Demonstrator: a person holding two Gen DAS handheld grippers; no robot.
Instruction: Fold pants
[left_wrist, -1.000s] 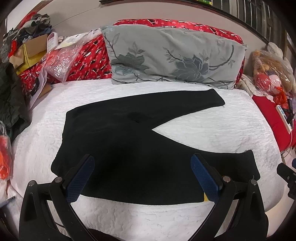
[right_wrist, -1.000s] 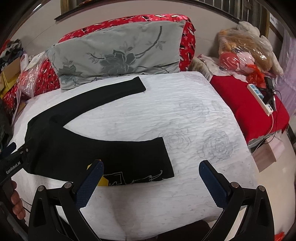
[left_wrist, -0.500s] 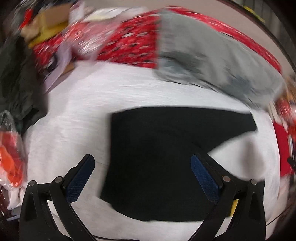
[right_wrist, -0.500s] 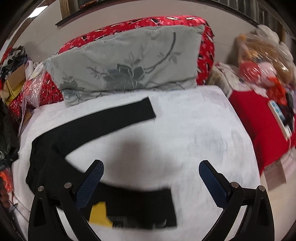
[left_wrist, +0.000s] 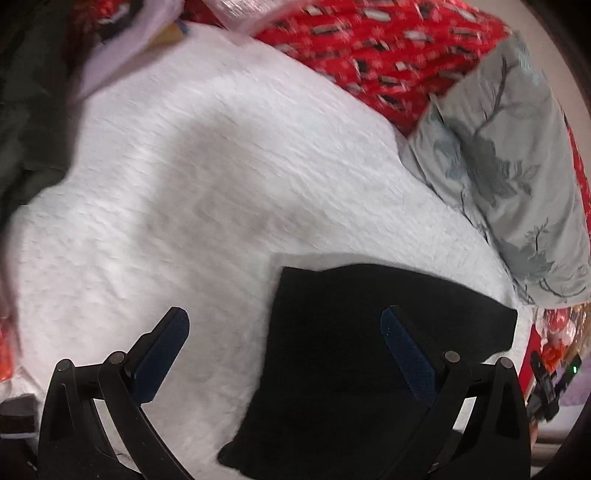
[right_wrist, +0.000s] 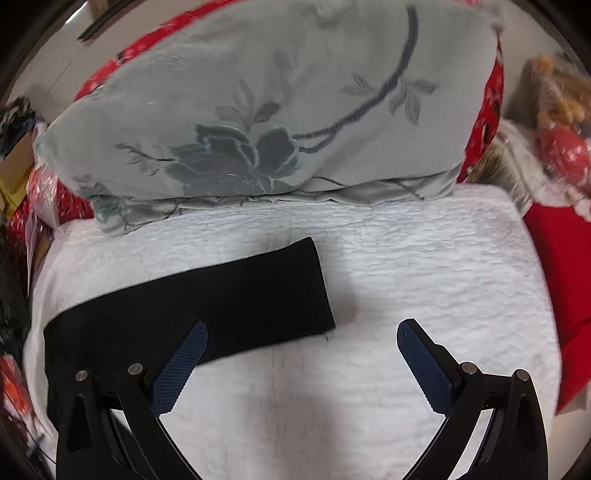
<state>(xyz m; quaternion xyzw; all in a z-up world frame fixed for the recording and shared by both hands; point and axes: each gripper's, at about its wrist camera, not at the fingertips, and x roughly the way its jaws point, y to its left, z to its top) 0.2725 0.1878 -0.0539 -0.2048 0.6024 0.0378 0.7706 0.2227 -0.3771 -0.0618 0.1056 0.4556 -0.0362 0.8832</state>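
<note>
Both grippers' fingers (right_wrist: 192, 365) over black pants (right_wrist: 207, 306).

- Left wrist view: motion-blurred overall; red patterned bedding (left_wrist: 388, 48) smeared, print unreadable.
- Black pants (left_wrist: 362, 369): lower part hidden behind the left gripper (left_wrist: 284, 332) frame and cut by the bottom edge; folds not discernible in the black.
- Dark mass (left_wrist: 26, 110) at left edge: cut off, unidentifiable.
- Right wrist view: pants' left end hidden behind the right gripper (right_wrist: 301, 341) finger.
- Bagged items (right_wrist: 554, 122), far right: blurred, contents unclear.
</note>
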